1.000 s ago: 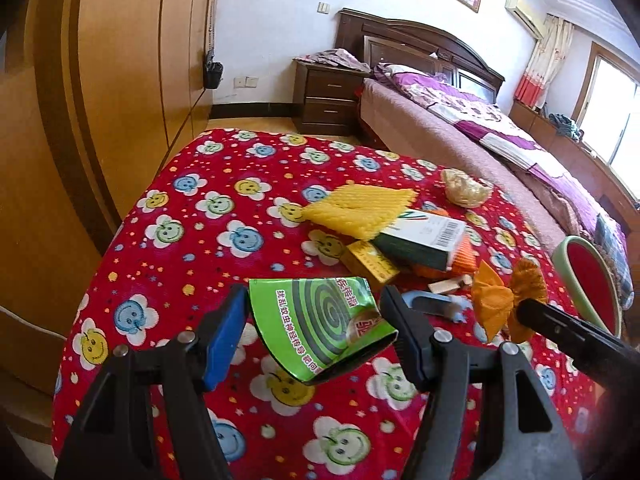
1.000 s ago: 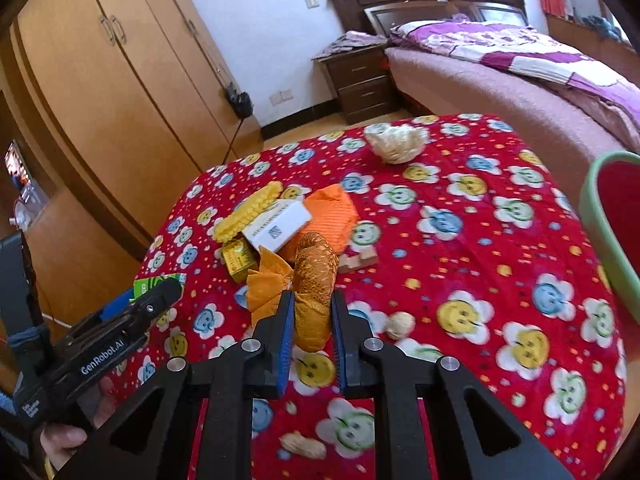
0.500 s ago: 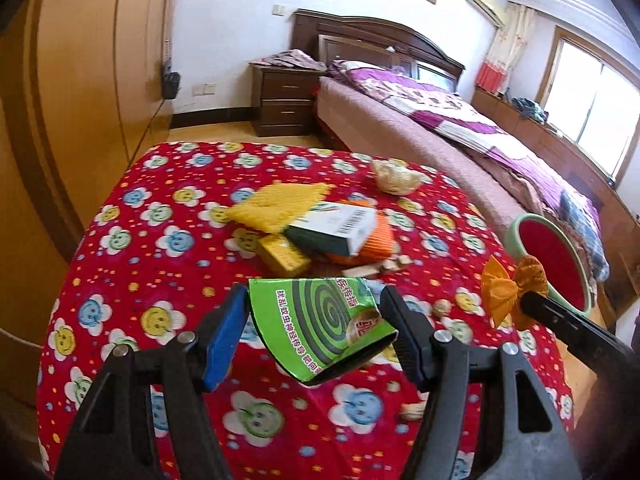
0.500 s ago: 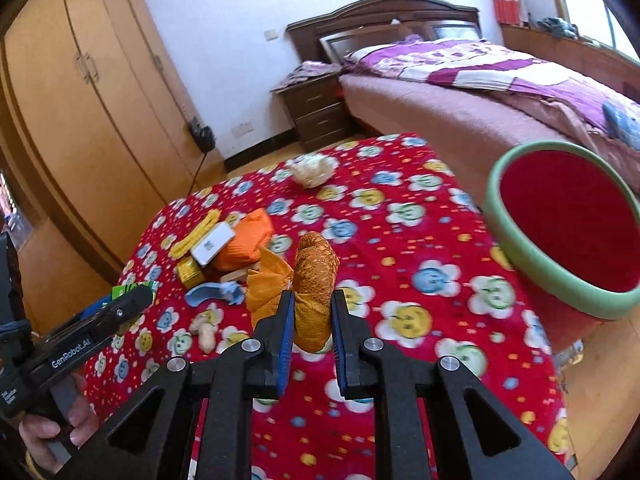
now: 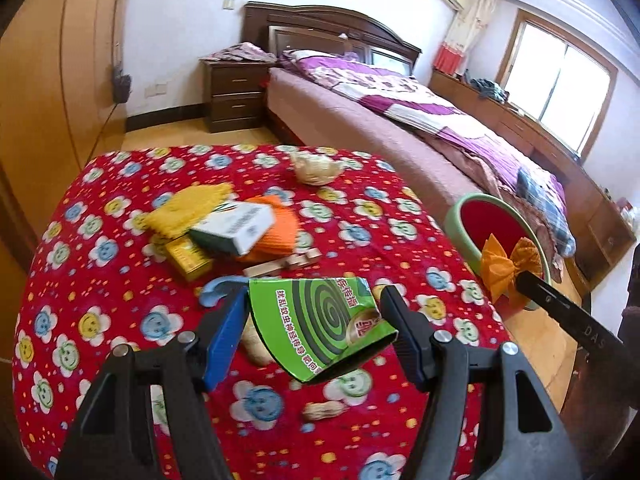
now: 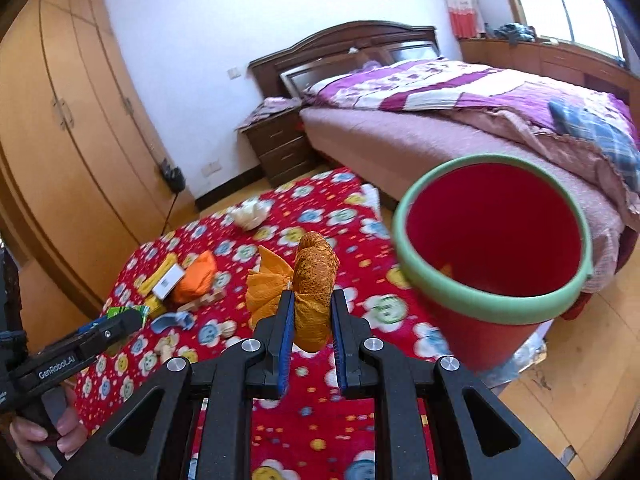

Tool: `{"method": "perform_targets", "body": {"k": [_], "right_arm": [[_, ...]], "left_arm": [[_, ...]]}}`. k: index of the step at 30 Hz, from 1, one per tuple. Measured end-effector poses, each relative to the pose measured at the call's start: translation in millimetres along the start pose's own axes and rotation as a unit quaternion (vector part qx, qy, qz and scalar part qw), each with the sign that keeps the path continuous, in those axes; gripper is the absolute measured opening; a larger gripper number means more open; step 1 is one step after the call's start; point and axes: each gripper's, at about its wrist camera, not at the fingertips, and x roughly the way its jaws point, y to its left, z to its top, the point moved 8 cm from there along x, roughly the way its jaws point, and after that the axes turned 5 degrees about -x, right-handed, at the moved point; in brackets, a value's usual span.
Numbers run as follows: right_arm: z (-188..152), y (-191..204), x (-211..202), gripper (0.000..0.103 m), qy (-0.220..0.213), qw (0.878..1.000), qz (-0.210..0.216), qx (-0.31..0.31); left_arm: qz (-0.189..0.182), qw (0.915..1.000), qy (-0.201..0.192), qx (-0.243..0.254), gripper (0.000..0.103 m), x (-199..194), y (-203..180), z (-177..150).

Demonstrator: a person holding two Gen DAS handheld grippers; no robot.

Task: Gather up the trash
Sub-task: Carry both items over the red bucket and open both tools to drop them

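Observation:
My left gripper point(image 5: 316, 340) is shut on a green mosquito-coil box point(image 5: 320, 328) and holds it above the red smiley tablecloth point(image 5: 100, 280). My right gripper point(image 6: 312, 328) is shut on an orange crumpled net wrapper point(image 6: 312, 280); it also shows in the left wrist view point(image 5: 506, 268), held near the bin's rim. The red bin with a green rim point(image 6: 492, 280) stands on the floor at the table's right, just right of the right gripper; it also shows in the left wrist view point(image 5: 468, 216).
On the table lie a yellow foam net point(image 5: 188, 208), a white-green box point(image 5: 232, 228), an orange cloth point(image 5: 280, 232), a small yellow box point(image 5: 188, 260), wood blocks point(image 5: 284, 264), a blue scrap point(image 5: 218, 290), peanuts point(image 5: 322, 410) and crumpled paper point(image 5: 316, 168). A bed point(image 5: 400, 120) and wardrobe point(image 6: 60, 140) surround it.
Both grippers have swung to the right, still holding their items. The right gripper with the orange wrapper has come close to the red bin, which now fills the right of its view.

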Motion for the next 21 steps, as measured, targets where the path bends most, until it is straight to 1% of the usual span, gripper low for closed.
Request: {"method": "perform_targets", "body": {"k": [6,14,21], "right_arm": [[6.2,-39.4,-13.4,0.017,-0.018,0.999,-0.026,0.028],[11.6,-93.9,-28.2,0.017,-0.039,0.995,-0.066,0.066],[8.1,-140.0,-28.1,0.017,-0.041,0.99,-0.092,0.101]], "left_arm": [[-0.018,0.9991,0.0,0.04,0.068,8.7,-40.8,5.1],[-0.052,0.9952,0.002,0.083,0.068,31.2,-98.2,10.6],[-0.083,0.9906,0.012,0.108,0.068,57.3,-142.8,14.6]]}}
